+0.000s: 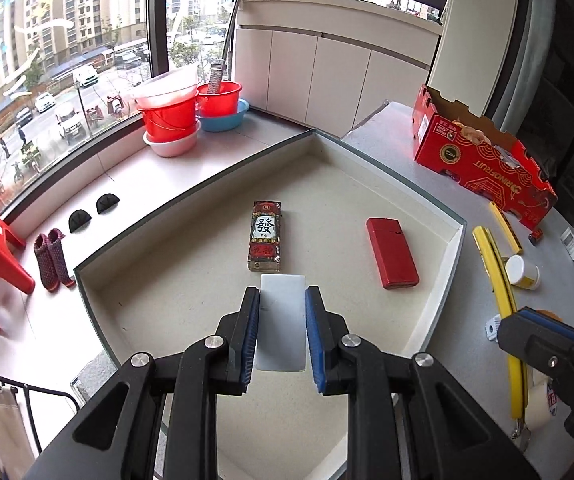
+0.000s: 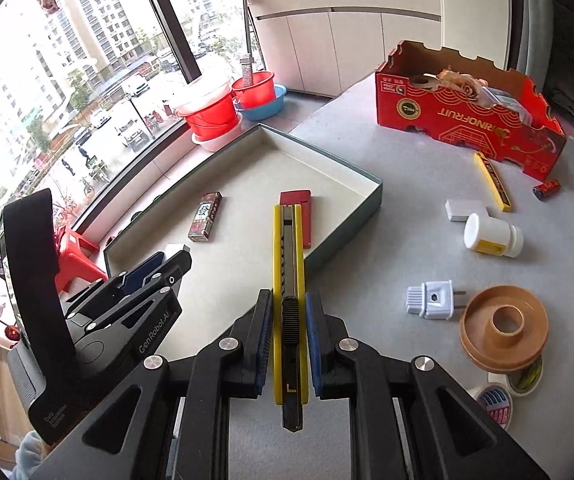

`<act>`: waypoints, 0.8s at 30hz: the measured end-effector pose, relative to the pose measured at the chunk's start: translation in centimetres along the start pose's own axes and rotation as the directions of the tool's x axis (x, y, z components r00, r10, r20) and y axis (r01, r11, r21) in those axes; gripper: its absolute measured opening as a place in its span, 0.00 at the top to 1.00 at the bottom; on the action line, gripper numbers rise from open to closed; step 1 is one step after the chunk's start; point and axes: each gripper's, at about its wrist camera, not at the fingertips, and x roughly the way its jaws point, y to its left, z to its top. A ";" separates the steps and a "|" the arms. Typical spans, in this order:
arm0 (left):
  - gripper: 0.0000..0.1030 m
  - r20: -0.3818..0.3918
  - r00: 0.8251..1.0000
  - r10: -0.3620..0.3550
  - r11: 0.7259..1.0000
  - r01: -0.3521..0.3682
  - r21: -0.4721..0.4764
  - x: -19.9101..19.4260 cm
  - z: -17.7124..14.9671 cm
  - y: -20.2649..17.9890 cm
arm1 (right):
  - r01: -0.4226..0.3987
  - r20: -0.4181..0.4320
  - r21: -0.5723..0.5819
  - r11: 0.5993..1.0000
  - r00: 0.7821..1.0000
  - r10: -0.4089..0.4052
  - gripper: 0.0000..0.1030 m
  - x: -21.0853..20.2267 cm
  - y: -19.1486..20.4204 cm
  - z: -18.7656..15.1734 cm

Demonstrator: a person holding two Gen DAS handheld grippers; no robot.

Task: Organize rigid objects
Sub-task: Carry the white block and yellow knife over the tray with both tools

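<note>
A shallow grey-rimmed tray (image 1: 443, 264) lies on the grey table. In it are a mahjong-print box (image 1: 265, 236), a red lighter (image 1: 391, 253) and a white block (image 1: 281, 320). My left gripper (image 1: 282, 300) is shut on the white block, low over the tray floor. My right gripper (image 2: 289, 308) is shut on a yellow utility knife (image 2: 287, 264), whose tip reaches over the tray's near rim (image 2: 343, 240) by the red lighter (image 2: 301, 210). The knife also shows in the left wrist view (image 1: 499, 280).
On the table right of the tray are a white pill bottle (image 2: 493, 236), a white plug (image 2: 433, 300), a brown tape spool (image 2: 503, 328), a yellow-black bar (image 2: 493, 180), a small white block (image 2: 463, 210), a small red battery (image 2: 547, 190) and a red cardboard box (image 2: 471, 120). Tape rolls (image 2: 503, 396) lie near.
</note>
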 end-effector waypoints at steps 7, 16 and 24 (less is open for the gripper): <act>0.76 -0.028 0.999 0.017 0.999 -0.018 -0.029 1.9 0.8 1.0 | -0.093 -0.002 0.018 0.996 0.996 0.093 0.83 4.0 1.3 2.2; 0.76 -0.060 0.997 0.049 0.998 -0.051 -0.037 3.3 0.9 1.7 | -0.086 -0.047 0.017 0.996 0.995 0.087 0.83 7.2 2.1 3.2; 0.77 -0.070 0.997 0.045 0.998 -0.047 -0.030 3.8 0.9 1.3 | -0.080 -0.062 0.024 0.997 0.995 0.081 0.83 7.8 2.3 3.2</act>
